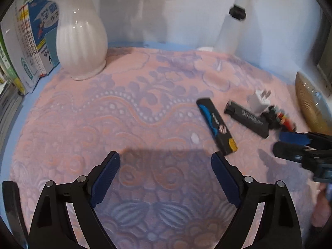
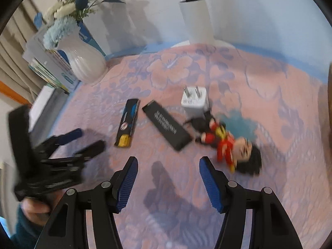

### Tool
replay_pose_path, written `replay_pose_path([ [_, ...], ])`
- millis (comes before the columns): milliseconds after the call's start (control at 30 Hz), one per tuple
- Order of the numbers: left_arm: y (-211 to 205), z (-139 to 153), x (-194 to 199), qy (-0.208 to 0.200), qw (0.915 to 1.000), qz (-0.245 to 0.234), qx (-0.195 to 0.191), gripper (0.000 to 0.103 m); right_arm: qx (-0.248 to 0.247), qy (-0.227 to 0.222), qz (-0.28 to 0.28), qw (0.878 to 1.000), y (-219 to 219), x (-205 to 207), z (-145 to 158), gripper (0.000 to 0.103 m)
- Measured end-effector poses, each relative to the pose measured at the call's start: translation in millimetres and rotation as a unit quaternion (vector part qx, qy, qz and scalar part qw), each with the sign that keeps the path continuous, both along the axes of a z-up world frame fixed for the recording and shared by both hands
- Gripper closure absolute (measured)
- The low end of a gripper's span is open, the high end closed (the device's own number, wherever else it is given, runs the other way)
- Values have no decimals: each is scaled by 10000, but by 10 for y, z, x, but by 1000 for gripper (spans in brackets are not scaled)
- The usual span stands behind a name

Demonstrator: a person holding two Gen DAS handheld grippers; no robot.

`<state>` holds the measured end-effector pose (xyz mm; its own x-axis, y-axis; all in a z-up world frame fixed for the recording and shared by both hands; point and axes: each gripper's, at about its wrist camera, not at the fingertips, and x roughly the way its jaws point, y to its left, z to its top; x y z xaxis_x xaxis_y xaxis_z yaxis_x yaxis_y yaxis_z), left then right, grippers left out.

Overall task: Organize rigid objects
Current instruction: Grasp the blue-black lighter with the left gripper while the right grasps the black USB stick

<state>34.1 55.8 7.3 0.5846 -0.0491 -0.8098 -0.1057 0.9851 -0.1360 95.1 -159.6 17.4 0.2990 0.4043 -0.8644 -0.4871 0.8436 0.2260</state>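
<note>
A black, blue and yellow flat pack [image 1: 216,126] [image 2: 127,122] lies on the pink patterned cloth [image 1: 124,124]. Beside it lie a plain black rectangular block [image 1: 247,118] [image 2: 167,125], a white plug charger [image 1: 259,100] [image 2: 194,101] and a small red-and-black doll [image 1: 278,119] [image 2: 230,145]. My left gripper [image 1: 166,161] is open and empty, just left of the pack; it shows blurred in the right wrist view [image 2: 83,141]. My right gripper [image 2: 168,166] is open and empty, just short of the block and doll; it shows at the right in the left wrist view [image 1: 280,141].
A white ribbed vase [image 1: 79,41] [image 2: 85,62] with flowers stands at the back left, with books [image 1: 27,49] behind it. A white stand [image 2: 197,18] rises against the back wall. A golden rounded object [image 1: 309,103] sits at the right edge.
</note>
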Motion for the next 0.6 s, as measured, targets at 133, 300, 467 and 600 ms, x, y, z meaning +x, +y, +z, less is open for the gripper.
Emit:
replay_pose_path([
  [133, -2, 95, 75, -260, 9976, -289, -582, 20, -316, -306, 110, 9990, 145, 85, -75, 43],
  [300, -107, 103, 324, -156, 9923, -532, -1107, 28, -458, -545, 308, 9970, 251, 128, -155, 42],
  [467, -416, -21, 562, -31, 9941, -843, -680, 46, -738, -987, 485, 9912, 328, 19, -189, 43],
  [600, -571, -17, 560, -154, 9957, -909, -111, 53, -638, -1023, 459, 9916, 240, 20, -150, 68],
])
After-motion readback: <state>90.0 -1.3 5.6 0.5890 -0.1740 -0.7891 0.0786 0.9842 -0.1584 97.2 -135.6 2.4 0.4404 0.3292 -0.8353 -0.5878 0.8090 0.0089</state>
